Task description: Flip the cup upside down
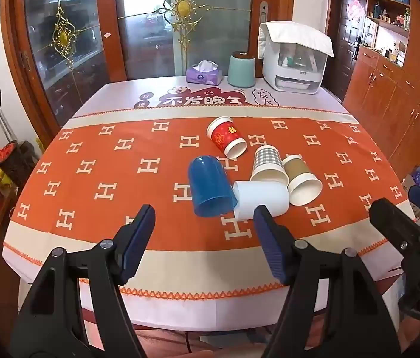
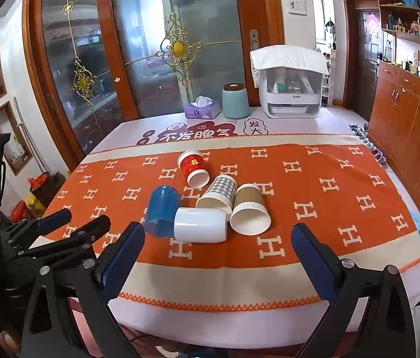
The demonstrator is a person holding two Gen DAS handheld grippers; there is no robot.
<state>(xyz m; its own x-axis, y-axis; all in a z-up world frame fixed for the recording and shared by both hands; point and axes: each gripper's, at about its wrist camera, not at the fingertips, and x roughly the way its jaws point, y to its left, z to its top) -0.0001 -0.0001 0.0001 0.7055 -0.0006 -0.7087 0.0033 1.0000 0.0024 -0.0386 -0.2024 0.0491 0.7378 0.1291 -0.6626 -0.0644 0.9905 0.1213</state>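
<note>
**Five Cups Down, None Yet Gripped**

Both the left gripper (image 1: 204,223) and the right gripper (image 2: 218,243) hover spread and empty at the near edge of the table (image 1: 90,256). The blue cup (image 1: 210,188), white cup (image 1: 262,198), checked cup (image 1: 268,164), brown cup (image 1: 302,183) and red cup (image 1: 226,140) lie tipped in a mid-table cluster. The approach appears just beginning; next comes closing on one cup's wall. An orange cloth (image 1: 105,179) covers the table; glass doors (image 1: 69,38) stand beyond.

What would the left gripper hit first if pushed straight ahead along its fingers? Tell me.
Probably the blue cup, lying on its side with its open mouth toward the left gripper. The white cup lies just right of that line. Depth is uncertain, and the open fingers may pass above it.
</note>
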